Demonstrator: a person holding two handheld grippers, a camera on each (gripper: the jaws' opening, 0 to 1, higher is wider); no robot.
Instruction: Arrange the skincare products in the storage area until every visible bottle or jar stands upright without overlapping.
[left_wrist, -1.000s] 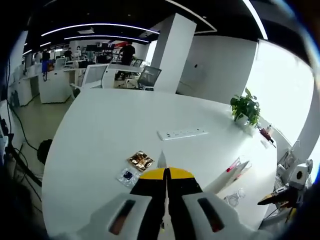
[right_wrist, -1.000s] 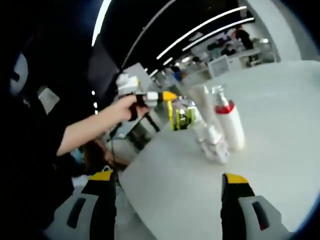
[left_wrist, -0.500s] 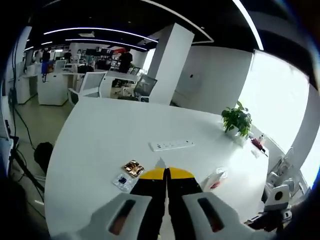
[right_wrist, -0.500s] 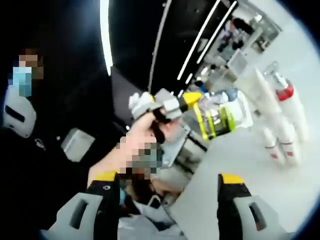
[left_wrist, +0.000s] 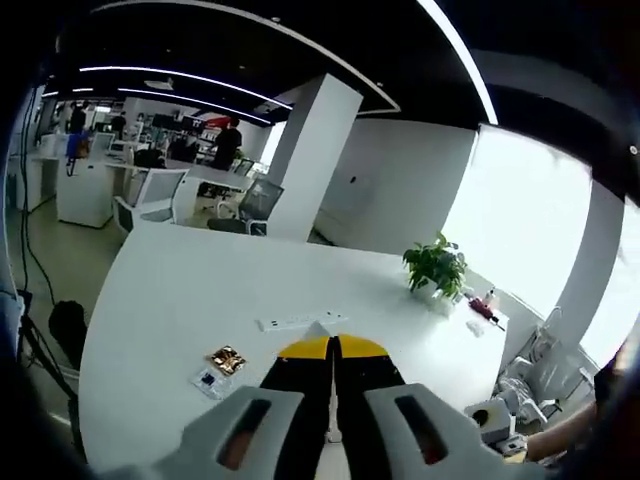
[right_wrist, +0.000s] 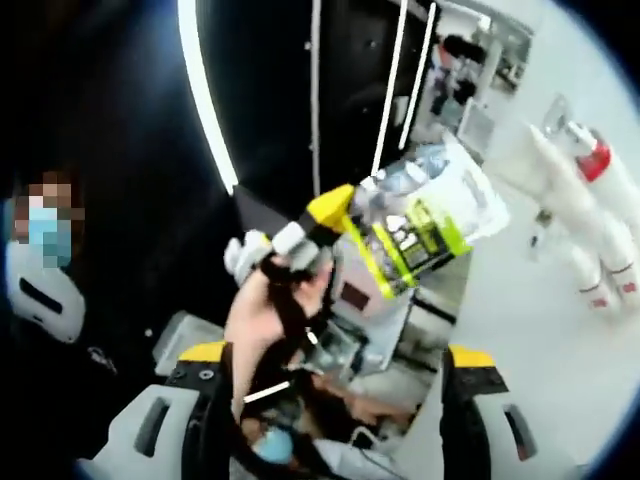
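Left gripper (left_wrist: 332, 352) first, in the left gripper view: its two jaws are pressed together, the yellow tips meeting with no gap to be seen. From this view alone I cannot tell what is between them, though something pale peeks just above the tips. Beyond lies the white table (left_wrist: 200, 290), with a power strip (left_wrist: 300, 321) in the middle, a gold packet (left_wrist: 227, 358) and a small clear packet (left_wrist: 209, 380) on the near left, and a potted plant (left_wrist: 433, 268) far right. Compared with a second ago the table looks lower and farther, so the camera has risen; the things on it have not moved.

In the right gripper view, the right gripper (right_wrist: 340, 365) is wide open and holds nothing. The left gripper (right_wrist: 335, 208) comes in from the left, held by a hand (right_wrist: 268, 300), and it clamps a clear pouch with a green stripe (right_wrist: 425, 220) in the air. On the far right, the white bottles (right_wrist: 590, 225), one with a red collar, stay together on the table. A second ago the pouch was low, near these bottles; now it is lifted away.

I judge that the pouch is being carried clear, and the bottles are left to be checked for standing upright.
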